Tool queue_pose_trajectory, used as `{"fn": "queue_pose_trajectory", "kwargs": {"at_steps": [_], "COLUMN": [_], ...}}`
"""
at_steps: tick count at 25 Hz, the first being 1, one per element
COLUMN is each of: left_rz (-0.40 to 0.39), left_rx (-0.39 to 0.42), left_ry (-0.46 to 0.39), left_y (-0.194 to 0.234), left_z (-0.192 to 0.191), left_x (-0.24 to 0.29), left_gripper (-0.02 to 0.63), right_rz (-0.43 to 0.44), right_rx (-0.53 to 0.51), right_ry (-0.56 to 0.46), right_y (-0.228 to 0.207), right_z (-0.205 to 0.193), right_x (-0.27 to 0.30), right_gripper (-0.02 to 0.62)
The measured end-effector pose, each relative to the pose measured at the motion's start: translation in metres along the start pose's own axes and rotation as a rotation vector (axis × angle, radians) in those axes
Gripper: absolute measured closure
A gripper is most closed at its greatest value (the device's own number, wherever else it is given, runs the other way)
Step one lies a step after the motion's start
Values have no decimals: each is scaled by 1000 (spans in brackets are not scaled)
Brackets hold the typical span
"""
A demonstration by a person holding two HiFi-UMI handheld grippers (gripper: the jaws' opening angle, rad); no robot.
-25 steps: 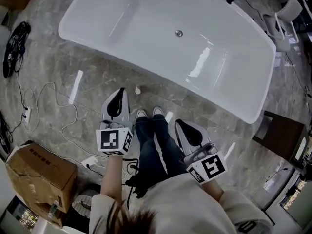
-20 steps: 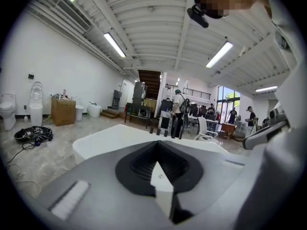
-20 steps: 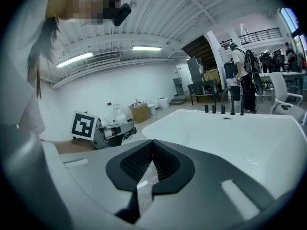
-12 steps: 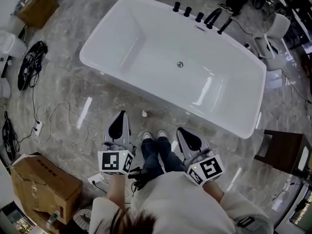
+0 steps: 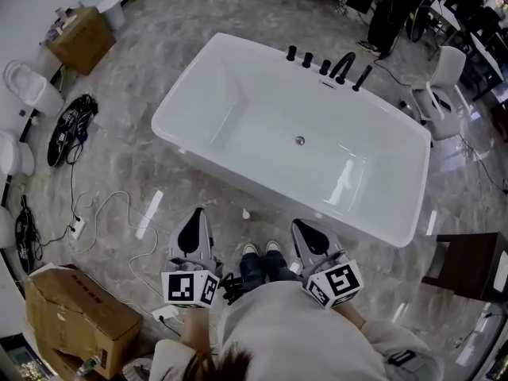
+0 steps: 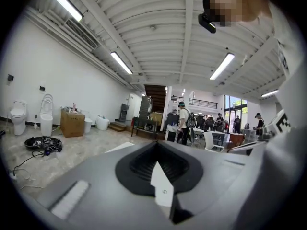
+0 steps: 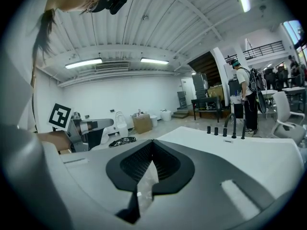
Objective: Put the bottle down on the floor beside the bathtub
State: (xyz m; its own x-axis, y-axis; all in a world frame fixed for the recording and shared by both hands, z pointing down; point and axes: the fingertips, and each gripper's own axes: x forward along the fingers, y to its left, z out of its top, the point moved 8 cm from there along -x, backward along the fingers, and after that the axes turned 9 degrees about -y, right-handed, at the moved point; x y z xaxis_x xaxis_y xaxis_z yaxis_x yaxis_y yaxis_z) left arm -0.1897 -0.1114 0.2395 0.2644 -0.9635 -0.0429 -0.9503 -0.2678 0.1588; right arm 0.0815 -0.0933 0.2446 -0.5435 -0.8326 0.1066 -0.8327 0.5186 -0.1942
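The small pale bottle (image 5: pixel 246 213) stands on the marble floor (image 5: pixel 159 161), just beside the near wall of the bathtub (image 5: pixel 208 159), so the placing looks done with nothing left. The left gripper (image 5: pixel 196 214) and right gripper (image 5: pixel 301 226) are well apart from it, jaws pressed together, holding nothing

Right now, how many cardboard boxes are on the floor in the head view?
2. One cardboard box stands at the upper left, near the wall; a second cardboard box sits at the lower left. Others may lie outside the frame.
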Motion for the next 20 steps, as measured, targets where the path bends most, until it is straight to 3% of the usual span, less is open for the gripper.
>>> {"fn": "queue_pose_trajectory", "kwargs": {"at_steps": [7,20], "left_rz": [13,10], "left_rx": [16,5], "left_ry": [-48,-113], "left_y": [-6,-24], "left_z": [30,53], "left_x": [-5,-27], "left_gripper": [557,558], "right_rz": [-20,-41], "right_rx": [-17,-13], "right_ry": [-46,-125], "right_y": [-4,-8], "right_z": [19,34], "right_x": [1,-4], "right_gripper": [597,597]}}
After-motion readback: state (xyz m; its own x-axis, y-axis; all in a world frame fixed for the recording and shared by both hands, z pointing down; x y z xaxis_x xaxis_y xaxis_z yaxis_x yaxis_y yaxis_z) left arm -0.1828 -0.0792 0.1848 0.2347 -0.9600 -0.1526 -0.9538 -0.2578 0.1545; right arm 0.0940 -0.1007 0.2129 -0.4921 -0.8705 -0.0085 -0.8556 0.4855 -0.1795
